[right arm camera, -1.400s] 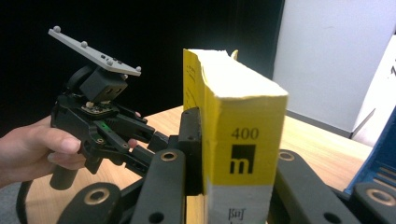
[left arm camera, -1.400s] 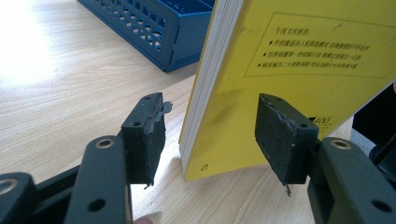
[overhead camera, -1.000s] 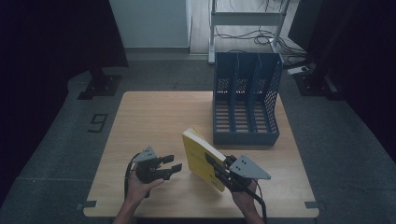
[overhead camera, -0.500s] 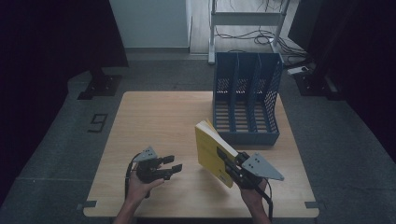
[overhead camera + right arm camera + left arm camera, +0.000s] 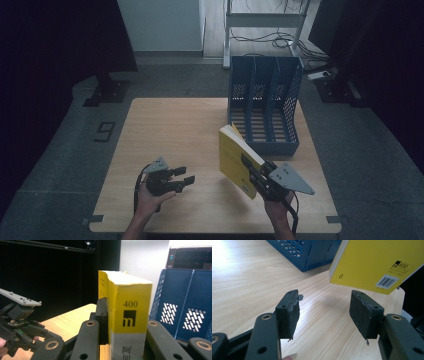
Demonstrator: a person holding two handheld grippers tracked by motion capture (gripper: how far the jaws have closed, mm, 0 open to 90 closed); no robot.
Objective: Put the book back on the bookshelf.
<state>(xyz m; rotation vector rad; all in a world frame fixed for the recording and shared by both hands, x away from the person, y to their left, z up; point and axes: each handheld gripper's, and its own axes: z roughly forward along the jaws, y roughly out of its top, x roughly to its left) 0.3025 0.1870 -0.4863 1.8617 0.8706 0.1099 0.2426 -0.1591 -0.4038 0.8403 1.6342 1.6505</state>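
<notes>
Dim room, pale worktop: your right gripper clamps the stiff, weighty yellow book near its spine; left gripper, lower left, gapes empty.

Yellow book, blue perforated file rack, pale woodgrain table

Floor: grey, speckled, dim at the edges
Wall: pale panel behind the table, dark either side
Table: light wood, brightly lit
Rack: white metal frame, cables trailing on the floor beneath
Monitor: dark screen, upper right
</notes>
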